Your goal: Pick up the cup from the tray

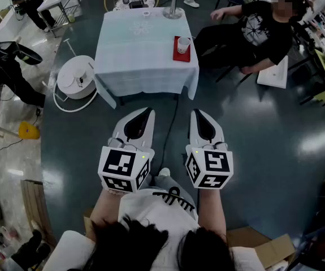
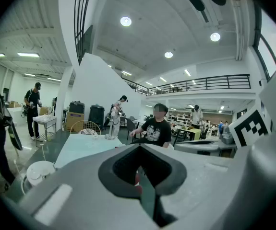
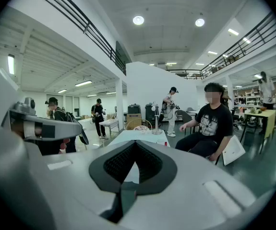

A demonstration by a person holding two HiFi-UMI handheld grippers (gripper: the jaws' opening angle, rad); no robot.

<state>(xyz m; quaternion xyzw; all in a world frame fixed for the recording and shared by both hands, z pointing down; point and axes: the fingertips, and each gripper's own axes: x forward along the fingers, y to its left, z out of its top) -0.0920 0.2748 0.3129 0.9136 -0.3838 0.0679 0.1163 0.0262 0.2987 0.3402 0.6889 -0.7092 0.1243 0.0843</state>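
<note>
A white cup (image 1: 183,43) stands on a small red tray (image 1: 181,54) near the right edge of a table with a pale cloth (image 1: 139,49). Both grippers hover over the dark floor, well short of the table. My left gripper (image 1: 148,112) is shut with nothing in it, its tips aimed at the table's front edge. My right gripper (image 1: 195,113) is also shut and empty, roughly in line with the tray. In the left gripper view a sliver of the red tray (image 2: 137,179) shows through the gap behind the shut jaws of the left gripper (image 2: 140,147).
A seated person (image 1: 258,30) is close to the table's right side. A metal stand (image 1: 173,7) is at the table's far edge. A round white device (image 1: 76,78) sits on the floor left of the table, and a cable (image 1: 170,129) runs between the grippers.
</note>
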